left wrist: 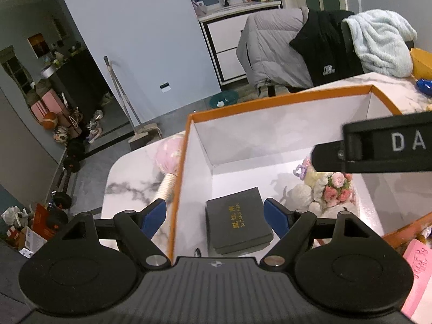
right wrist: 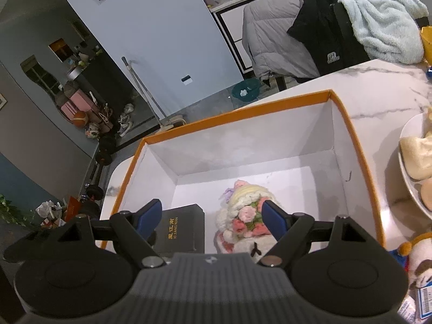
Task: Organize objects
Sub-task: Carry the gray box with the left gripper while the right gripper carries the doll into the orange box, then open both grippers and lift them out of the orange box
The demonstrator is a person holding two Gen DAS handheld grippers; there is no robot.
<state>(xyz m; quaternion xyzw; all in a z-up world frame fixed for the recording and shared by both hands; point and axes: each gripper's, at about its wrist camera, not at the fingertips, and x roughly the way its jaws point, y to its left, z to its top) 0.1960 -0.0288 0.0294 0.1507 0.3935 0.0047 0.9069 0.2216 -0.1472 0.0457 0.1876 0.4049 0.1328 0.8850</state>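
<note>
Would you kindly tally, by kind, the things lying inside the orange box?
Black case: 1
Plush toy with flowers: 1
Total in the box: 2

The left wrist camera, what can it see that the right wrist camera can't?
Only the left wrist view shows the right gripper reaching in from the right, a pink fluffy brush on the table left of the box, and a pink thing at the lower right.

Only the right wrist view shows a plate of food and a plush toy right of the box.

Both show the orange box holding a black case and a crochet doll, plus coats and a blue blanket on chairs.
</note>
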